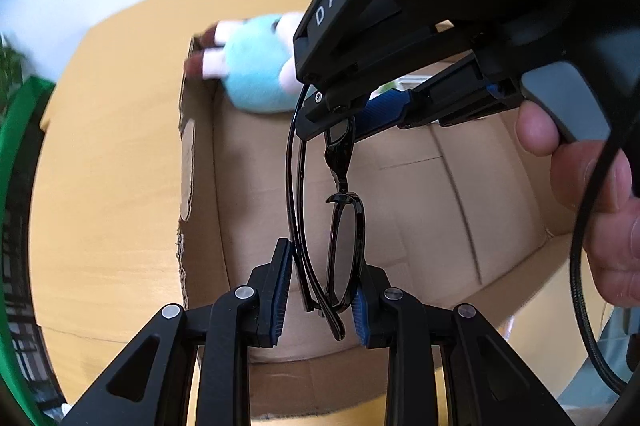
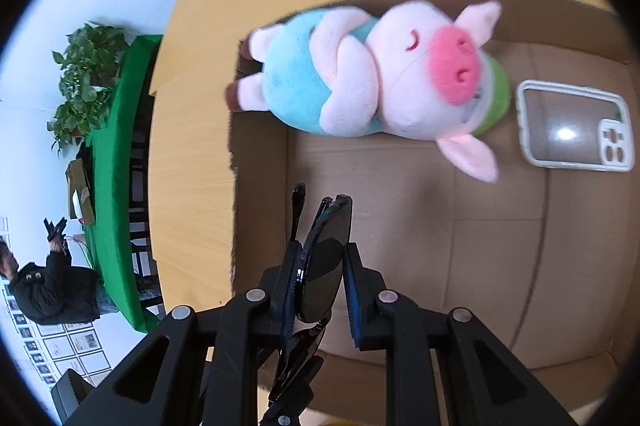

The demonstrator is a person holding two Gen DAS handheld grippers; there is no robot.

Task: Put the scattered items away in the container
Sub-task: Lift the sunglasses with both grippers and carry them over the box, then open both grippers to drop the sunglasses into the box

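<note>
Black glasses (image 1: 344, 226) hang folded above the open cardboard box (image 1: 420, 193), held at both ends. My left gripper (image 1: 320, 290) is shut on their lower lens and temples. My right gripper (image 1: 340, 113) comes in from the upper right and is shut on the other lens; in the right wrist view that lens of the glasses (image 2: 324, 266) sits between my right gripper's (image 2: 318, 282) pads. A plush pig (image 2: 372, 73) in a blue outfit lies in the box (image 2: 480, 234), with a clear phone case (image 2: 576, 125) beside it.
The box sits on a yellow wooden table (image 2: 192, 145). A green table (image 2: 116, 165), a potted plant (image 2: 88, 73) and a seated person (image 2: 44, 282) are off to the left. A hand (image 1: 592, 193) and a cable (image 1: 584, 266) show at right in the left wrist view.
</note>
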